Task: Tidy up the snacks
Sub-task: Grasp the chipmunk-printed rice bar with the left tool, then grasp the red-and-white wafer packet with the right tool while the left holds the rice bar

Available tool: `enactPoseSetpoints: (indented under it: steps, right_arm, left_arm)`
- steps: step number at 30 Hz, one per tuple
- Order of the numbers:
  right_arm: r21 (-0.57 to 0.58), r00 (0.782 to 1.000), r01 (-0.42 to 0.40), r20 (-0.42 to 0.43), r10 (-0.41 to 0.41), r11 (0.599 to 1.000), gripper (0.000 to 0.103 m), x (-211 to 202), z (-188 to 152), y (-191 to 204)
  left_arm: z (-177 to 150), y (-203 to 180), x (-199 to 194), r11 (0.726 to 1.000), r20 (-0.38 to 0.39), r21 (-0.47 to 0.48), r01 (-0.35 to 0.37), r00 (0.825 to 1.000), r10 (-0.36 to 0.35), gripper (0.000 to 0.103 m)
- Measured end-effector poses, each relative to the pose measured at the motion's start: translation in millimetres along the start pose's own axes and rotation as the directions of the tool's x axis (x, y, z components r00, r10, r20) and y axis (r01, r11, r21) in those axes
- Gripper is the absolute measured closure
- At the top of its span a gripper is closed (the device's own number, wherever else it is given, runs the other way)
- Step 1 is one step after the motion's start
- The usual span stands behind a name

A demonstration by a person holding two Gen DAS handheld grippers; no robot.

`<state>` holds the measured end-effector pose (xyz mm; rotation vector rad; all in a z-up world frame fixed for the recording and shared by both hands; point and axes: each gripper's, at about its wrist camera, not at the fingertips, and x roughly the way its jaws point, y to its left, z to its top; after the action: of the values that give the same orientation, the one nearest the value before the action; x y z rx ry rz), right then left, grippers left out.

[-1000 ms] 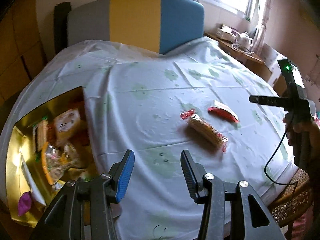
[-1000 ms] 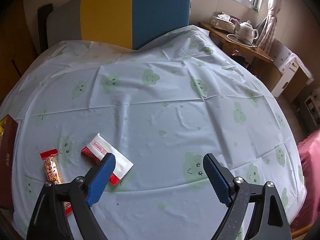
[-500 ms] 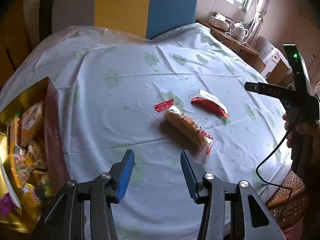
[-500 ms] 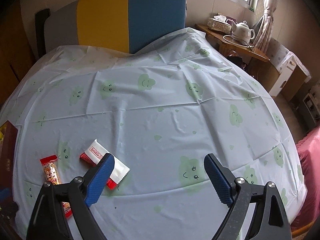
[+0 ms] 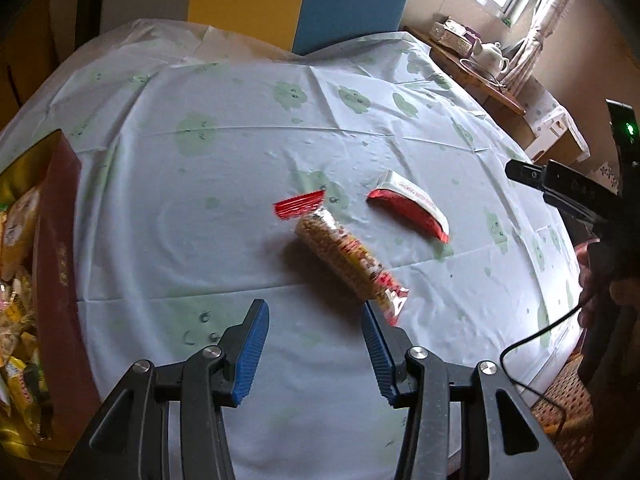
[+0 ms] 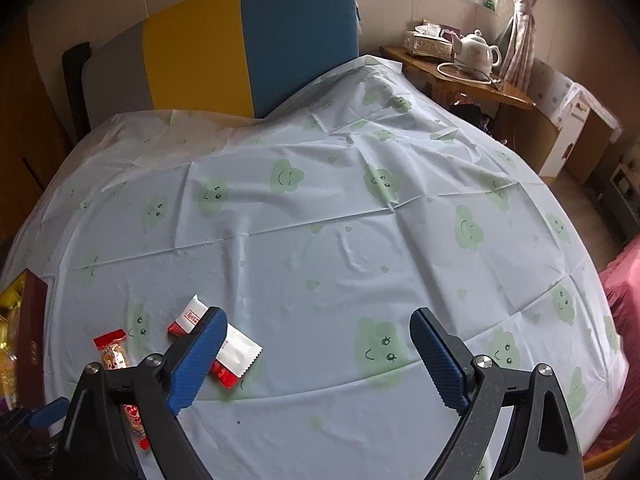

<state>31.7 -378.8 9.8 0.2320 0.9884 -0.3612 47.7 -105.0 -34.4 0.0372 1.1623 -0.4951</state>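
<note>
A long cracker packet with red ends [image 5: 348, 256] lies on the tablecloth, just ahead of my left gripper [image 5: 314, 330], which is open and empty. A red and white wafer packet [image 5: 412, 210] lies beyond it to the right. In the right wrist view the wafer packet [image 6: 236, 350] lies by the left finger of my right gripper [image 6: 316, 356], which is open and empty above the cloth; the cracker packet [image 6: 114, 354] is at far left. A dark red box with gold lining [image 5: 56, 240], holding several snacks, stands at the left.
A round table under a pale cloth with green cloud faces [image 6: 340, 220]. A grey, yellow and blue chair back [image 6: 248, 40] stands behind it. A side table with a teapot [image 6: 476, 50] and tissue box is at back right.
My left gripper has swung right from the snack box and moved closer to the cracker packet. My right gripper has shifted only slightly. Both packets lie where they were.
</note>
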Motion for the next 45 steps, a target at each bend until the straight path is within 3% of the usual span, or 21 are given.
enactPoseSetpoints:
  steps: [9, 14, 18, 22, 24, 36, 41, 45]
  right_arm:
    - [-0.002, 1.000, -0.017, -0.013, 0.017, 1.000, 0.009, 1.6, -0.4, 1.7]
    - [0.002, 1.000, -0.024, -0.020, 0.024, 1.000, 0.009, 2.7, -0.6, 1.7]
    - [-0.004, 0.999, -0.028, -0.024, 0.028, 1.000, 0.008, 3.8, -0.8, 3.3]
    - [-0.016, 0.999, -0.031, -0.031, 0.030, 0.999, 0.008, 5.2, -2.0, 5.5]
    - [-0.029, 0.999, -0.028, -0.032, 0.027, 0.999, 0.008, 5.7, -3.2, 8.0]
    - [-0.149, 0.991, -0.082, -0.122, 0.064, 0.986, 0.008, 22.8, -16.6, 34.3]
    - [-0.222, 0.985, -0.075, -0.167, 0.038, 0.972, 0.009, 33.4, -25.6, 48.0]
    - [-0.247, 0.983, -0.066, -0.181, 0.021, 0.967, 0.009, 37.6, -29.4, 51.9]
  left_arm:
    - [27.6, -12.6, 34.3, 0.994, -0.044, -0.108, 0.015, 0.999, -0.020, 0.054]
    - [35.9, -23.7, 58.8, 0.994, -0.079, -0.107, -0.030, 0.997, 0.021, 0.054]
    - [36.9, -31.8, 66.2, 0.998, -0.060, -0.041, -0.051, 0.997, 0.049, 0.054]
    - [28.0, -30.2, 59.2, 0.996, -0.039, 0.089, -0.003, 0.999, 0.006, 0.066]
    - [21.6, -23.9, 51.5, 0.993, -0.031, 0.119, -0.009, 0.999, 0.013, 0.067]
    - [-17.1, 4.0, 32.3, 0.979, 0.032, 0.202, -0.039, 0.999, 0.033, 0.061]
    - [-27.3, 2.3, 31.6, 0.971, 0.095, 0.232, -0.062, 0.995, 0.041, 0.060]
    - [-27.9, 8.1, 31.2, 0.978, 0.119, 0.206, -0.032, 0.993, 0.007, 0.060]
